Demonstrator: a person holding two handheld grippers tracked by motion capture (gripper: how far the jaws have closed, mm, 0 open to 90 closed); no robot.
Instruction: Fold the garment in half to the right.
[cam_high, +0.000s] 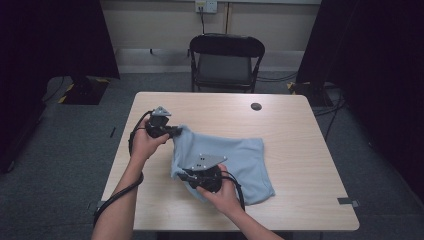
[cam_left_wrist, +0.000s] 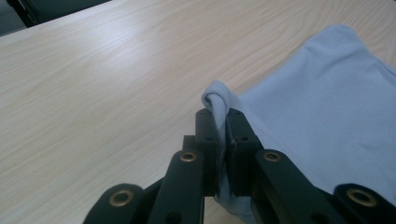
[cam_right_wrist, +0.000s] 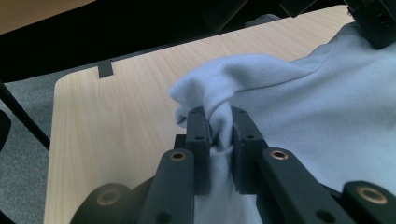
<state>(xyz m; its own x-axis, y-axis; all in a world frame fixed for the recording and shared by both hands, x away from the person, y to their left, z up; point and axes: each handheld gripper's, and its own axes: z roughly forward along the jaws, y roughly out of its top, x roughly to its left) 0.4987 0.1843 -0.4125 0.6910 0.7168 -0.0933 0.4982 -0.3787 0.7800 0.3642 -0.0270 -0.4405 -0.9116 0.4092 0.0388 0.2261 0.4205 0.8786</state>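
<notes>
Right gripper (cam_high: 186, 174), nearest the person's edge of the table (cam_high: 300, 150): jaws pinched tight on a bunched fold of the light blue cloth (cam_high: 240, 160). In the right gripper view the cloth (cam_right_wrist: 299, 107) wells up between the two black fingers (cam_right_wrist: 198, 135) as a rounded knot, the rest falling away to the right in a smooth sheet. The person's right hand (cam_high: 220, 192) grips the tool from behind, cable looping at its side.

Cloth: lies a little left of table centre, its long axis running roughly left to right across the table. Left edge is lifted and gathered between the two grippers; right part lies flat, its near right corner reaching toward the person's edge. Some soft creases near the lifted edge.

Left gripper (cam_high: 176, 131), farther back and left: jaws closed on the cloth's far left corner. In the left gripper view a small rolled tip of cloth (cam_left_wrist: 217, 100) pokes out above the fingers (cam_left_wrist: 205, 135), with bare wood (cam_left_wrist: 93, 93) beyond. Left hand (cam_high: 145, 142) holds the tool.

Farther on: a small dark round disc (cam_high: 256, 106) on the tabletop near its back edge, well apart from the cloth. Beyond the table, a black folding chair (cam_high: 225, 60) facing it, seat bare.
</notes>
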